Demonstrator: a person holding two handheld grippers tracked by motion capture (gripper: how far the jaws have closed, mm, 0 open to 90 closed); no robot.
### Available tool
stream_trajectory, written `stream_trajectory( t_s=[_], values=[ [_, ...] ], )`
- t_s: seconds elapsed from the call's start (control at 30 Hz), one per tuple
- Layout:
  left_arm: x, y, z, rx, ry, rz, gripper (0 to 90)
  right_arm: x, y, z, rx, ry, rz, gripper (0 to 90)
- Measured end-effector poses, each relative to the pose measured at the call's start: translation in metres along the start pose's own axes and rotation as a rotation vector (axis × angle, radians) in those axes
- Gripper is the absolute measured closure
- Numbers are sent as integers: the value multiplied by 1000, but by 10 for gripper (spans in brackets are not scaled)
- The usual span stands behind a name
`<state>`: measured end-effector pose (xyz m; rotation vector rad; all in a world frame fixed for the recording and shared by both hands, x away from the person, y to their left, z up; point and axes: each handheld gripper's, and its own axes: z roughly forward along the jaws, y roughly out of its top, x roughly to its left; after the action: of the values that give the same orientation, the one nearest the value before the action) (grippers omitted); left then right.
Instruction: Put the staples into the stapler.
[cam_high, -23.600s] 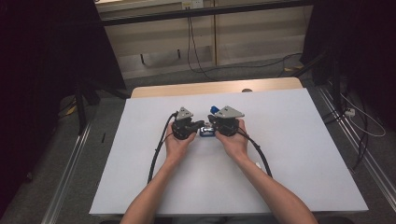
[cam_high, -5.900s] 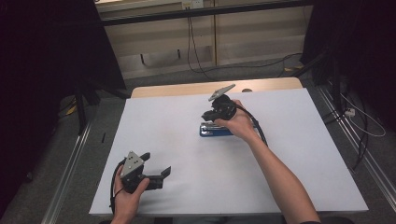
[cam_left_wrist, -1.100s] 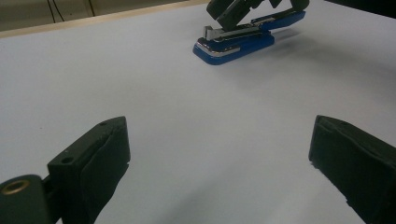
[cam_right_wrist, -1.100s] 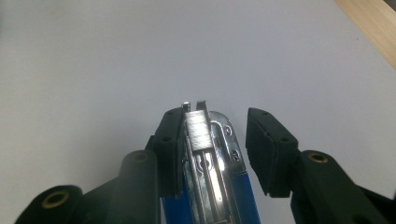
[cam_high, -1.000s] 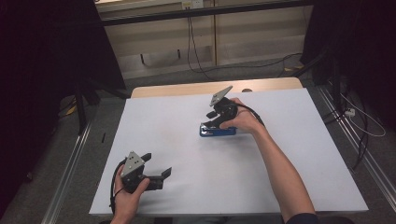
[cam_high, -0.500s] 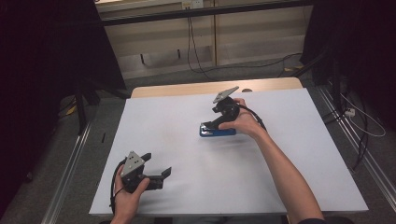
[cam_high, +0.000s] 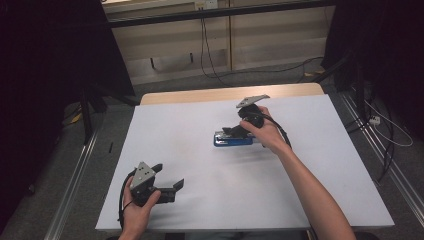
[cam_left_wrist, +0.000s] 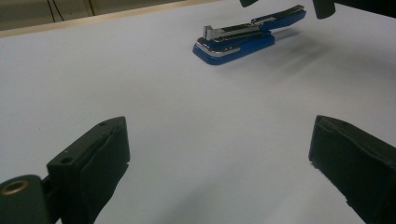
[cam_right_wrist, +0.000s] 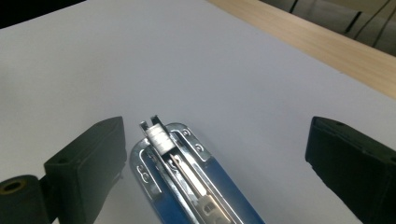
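The blue stapler (cam_high: 234, 139) lies flat near the middle of the white desk (cam_high: 320, 165). The right gripper (cam_high: 236, 131) hangs just over it, its jaws having just spread wide and clear of it. The left gripper (cam_high: 170, 187) rests near the desk's front edge, jaws apart and empty.

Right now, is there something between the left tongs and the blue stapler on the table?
Nothing visible. In the left gripper view, only bare white table lies between the open left tongs and the blue stapler. The right tongs hang open over the stapler's far end.
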<state>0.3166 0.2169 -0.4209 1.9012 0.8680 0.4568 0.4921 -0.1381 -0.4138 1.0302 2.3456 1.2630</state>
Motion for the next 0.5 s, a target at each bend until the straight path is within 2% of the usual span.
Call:
stream_trajectory(
  t_s=[0.2, 0.5],
  values=[
    [0, 0, 1, -1, -3, -1, 54, 1, -5, -9, -19, -62, 22, 53],
    [0, -1, 1, -3, 6, -10, 52, 9, -14, -23, -76, -82, 67, 44]
  ],
)
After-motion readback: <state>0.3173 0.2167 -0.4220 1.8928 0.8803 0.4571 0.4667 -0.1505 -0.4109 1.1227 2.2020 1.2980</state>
